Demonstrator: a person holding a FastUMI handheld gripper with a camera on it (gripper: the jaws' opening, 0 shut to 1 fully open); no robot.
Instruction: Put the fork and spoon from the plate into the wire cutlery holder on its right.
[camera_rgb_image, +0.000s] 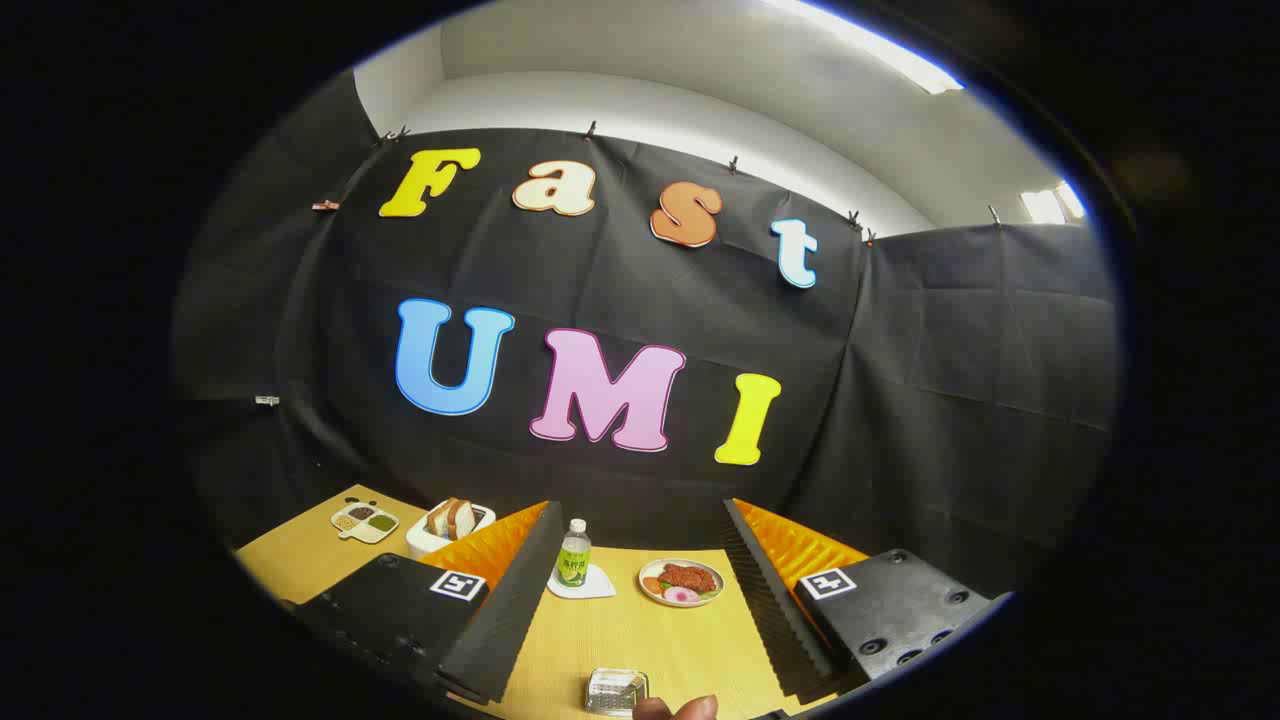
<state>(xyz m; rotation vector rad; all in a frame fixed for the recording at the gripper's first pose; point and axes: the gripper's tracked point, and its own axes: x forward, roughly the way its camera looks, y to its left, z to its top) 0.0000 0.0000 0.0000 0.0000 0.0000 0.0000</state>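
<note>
Progress on the task looks like none so far, judging from how things lie. The gripper is held high over a wooden table, its two fingers spread wide apart and holding nothing, aimed more at the booth wall than at the tabletop. Between the fingers and beyond them stand a small bottle on a white coaster and, to its right, a plate of food; no fork or spoon can be made out on that plate at this size. Close in, between the fingers, sits a small clear or wire-like container, possibly the cutlery holder, though it is too small and cut off to be sure, with a person's fingertip just to its right. Further left are a toaster with bread and a divided dish. Both pieces of cutlery therefore seem left to pick up and drop in, and the gripper would first need to tilt down toward the table.
</note>
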